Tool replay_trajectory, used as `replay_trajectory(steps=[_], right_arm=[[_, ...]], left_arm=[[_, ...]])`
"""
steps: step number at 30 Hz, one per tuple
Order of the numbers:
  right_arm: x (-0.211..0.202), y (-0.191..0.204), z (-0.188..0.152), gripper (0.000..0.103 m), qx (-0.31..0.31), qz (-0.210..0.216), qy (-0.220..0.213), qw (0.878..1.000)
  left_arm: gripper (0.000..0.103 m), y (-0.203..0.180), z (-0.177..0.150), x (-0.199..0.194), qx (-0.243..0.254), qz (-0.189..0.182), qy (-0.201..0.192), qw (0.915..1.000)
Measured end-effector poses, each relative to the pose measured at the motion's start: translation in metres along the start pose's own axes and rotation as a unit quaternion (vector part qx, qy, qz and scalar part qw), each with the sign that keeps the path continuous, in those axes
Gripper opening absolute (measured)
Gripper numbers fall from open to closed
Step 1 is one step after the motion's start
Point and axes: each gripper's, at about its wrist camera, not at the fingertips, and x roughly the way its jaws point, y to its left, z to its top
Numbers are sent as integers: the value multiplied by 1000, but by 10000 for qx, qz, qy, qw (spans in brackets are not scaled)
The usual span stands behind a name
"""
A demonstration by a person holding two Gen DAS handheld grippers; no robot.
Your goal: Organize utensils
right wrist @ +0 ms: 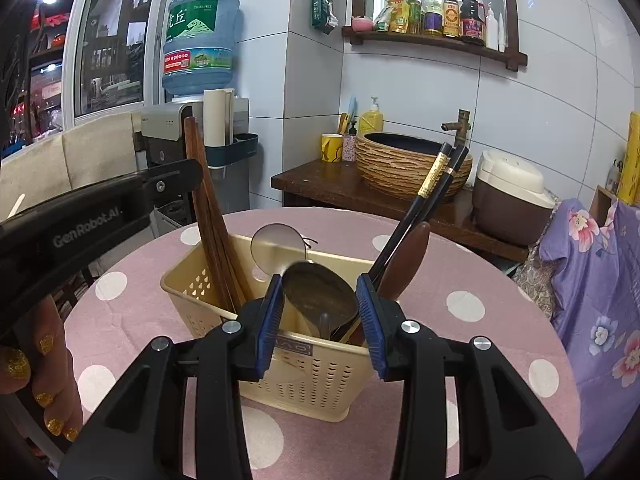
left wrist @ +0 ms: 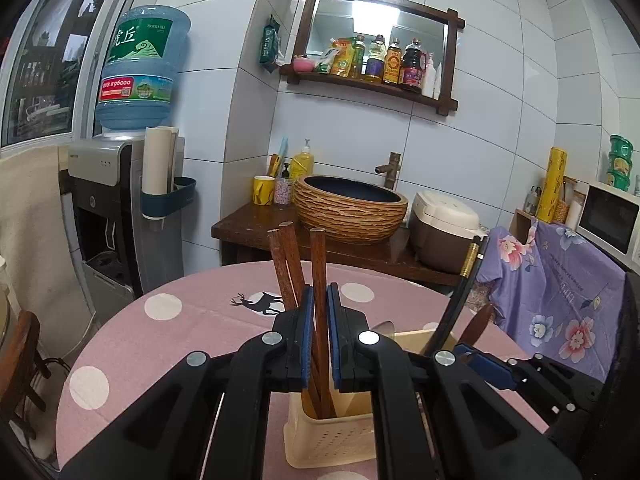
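Your cream utensil caddy (right wrist: 304,364) stands near the middle of the pink dotted desk (right wrist: 500,320), and most of the sorting looks done: the brown wooden chopsticks (left wrist: 319,280) stand in its left compartment, the black chopsticks (right wrist: 424,204) and a brown wooden spoon (right wrist: 404,264) lean out of the right one, and a metal spoon (right wrist: 320,296) sits bowl-up in the near middle with a second round metal piece (right wrist: 278,246) behind it. Your left gripper (left wrist: 319,336) has its blue pads (left wrist: 306,336) close around one wooden chopstick above the caddy; you appear to be clamped on it, though whether the pads actually press it is hard to confirm, and its lower end is already down inside the compartment. Your right gripper (right wrist: 320,320) has its jaws apart, straddling the metal spoon's bowl without visibly touching it. No loose utensils show on the desk in either view, so what is left seems to be letting go of that last chopstick and perhaps tidying the spoons. Beyond the desk, the basin (right wrist: 412,164), rice cooker (right wrist: 512,196) and water dispenser (left wrist: 120,200) stand well apart from your work.
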Motion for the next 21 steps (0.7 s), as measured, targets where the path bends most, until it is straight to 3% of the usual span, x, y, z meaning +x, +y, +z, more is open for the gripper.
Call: replay_trajectory(steps=[3, 5, 7, 11, 13, 16, 21], right_arm=[[-9, 1, -3, 47, -20, 23, -154, 9999], [-18, 3, -5, 51, -75, 14, -276, 9996], [-31, 4, -10, 55, -127, -7, -395, 9991], [-53, -1, -23, 69, -3, -117, -479, 9988], [-65, -5, -33, 79, 82, -219, -443, 9987], [-84, -13, -50, 85, 183, -379, -442, 9981], [-107, -28, -87, 94, 418, -710, -307, 9961]], left_arm=[[9, 4, -1, -7, -111, -69, -5, 9999], [22, 6, -4, -16, -130, -74, -60, 9999], [56, 9, -8, -29, -183, -82, -204, 9996], [71, 16, -23, -60, -249, -101, -410, 9988], [85, 20, -34, -73, -260, -12, -459, 9986], [96, 30, -56, -93, -287, 188, -489, 9982], [97, 46, -90, -116, -359, 430, -236, 9982]])
